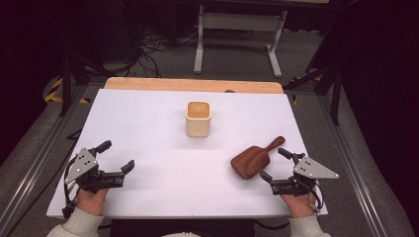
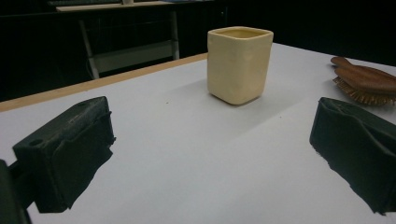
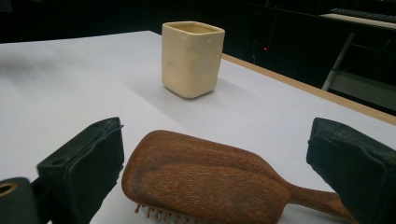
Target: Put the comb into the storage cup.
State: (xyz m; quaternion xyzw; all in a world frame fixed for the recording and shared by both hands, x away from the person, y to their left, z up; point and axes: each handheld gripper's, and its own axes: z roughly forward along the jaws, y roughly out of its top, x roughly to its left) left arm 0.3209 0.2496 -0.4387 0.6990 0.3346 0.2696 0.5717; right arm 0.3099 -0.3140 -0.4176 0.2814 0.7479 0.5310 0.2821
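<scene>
One cream cup (image 1: 198,118) stood at the frame centre. One wooden hairbrush (image 1: 253,159) lay at lower right, bristles down, handle pointing to upper right. Left gripper (image 1: 117,156) and right gripper (image 1: 275,164) were both spread, holding nothing.

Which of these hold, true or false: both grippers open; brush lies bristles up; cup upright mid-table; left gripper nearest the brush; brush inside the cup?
1. Both the left gripper and the right gripper are open. True.
2. The hairbrush lies bristles up. False: wooden back up, bristles against the table.
3. The cup stands upright mid-table. True.
4. The left gripper is nearest the hairbrush. False: the right gripper is beside it.
5. The hairbrush is inside the cup. False: it lies on the table, apart from the cup.
</scene>
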